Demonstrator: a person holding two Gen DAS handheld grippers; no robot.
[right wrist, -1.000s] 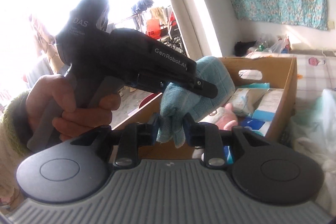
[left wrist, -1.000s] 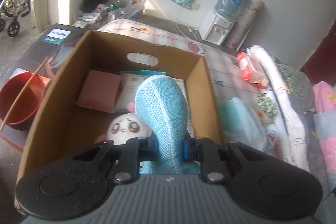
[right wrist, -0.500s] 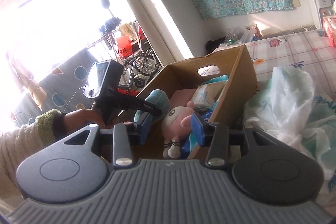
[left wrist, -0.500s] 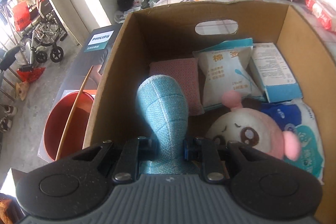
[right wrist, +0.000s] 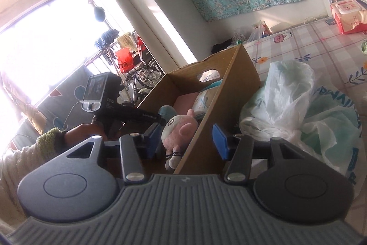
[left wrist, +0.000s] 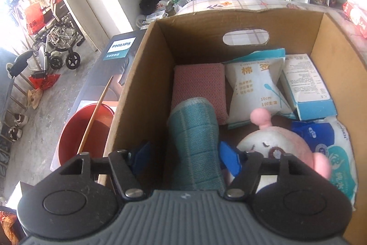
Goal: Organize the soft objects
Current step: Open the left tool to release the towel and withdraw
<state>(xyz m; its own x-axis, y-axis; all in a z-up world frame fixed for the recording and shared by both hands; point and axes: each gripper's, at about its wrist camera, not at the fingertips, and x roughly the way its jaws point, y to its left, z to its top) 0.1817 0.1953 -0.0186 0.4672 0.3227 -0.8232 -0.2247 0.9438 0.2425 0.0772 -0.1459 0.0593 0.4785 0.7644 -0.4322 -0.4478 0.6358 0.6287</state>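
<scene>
We saw the left tongs [left wrist: 185, 154] pointed steeply down into the cardboard box [left wrist: 142, 75], their jaws opening, with the blue pads standing clear on either side of the rolled teal towel [left wrist: 195, 141]. The towel was a ribbed knit cloth with a pale hem at its far end, rolled into a thick tube. It stood between the pads near the box's left wall, its far end lying against the pink folded cloth [left wrist: 198, 84]; we could not tell whether the right pad brushed it. Just to the right of the towel lay the pink and white plush toy [left wrist: 275, 144], face up, with a round pink knob on its head. Beyond these we saw a white bag of cotton swabs [left wrist: 254, 84], a white and blue carton [left wrist: 305, 84] and, at the right wall, a blue and teal tissue pack [left wrist: 332, 144].

Our right tongs [right wrist: 185, 140] hung outside the near corner of the box [right wrist: 243, 75], jaws opening with nothing held; the box edge and the plush toy [right wrist: 179, 130] showed in the gap behind them. From there the left tongs [right wrist: 160, 119] reached into the box, gripped by a hand [right wrist: 78, 132] in a fleecy sleeve. A crumpled plastic bag [right wrist: 293, 98] lay on the bed beside the box.
</scene>
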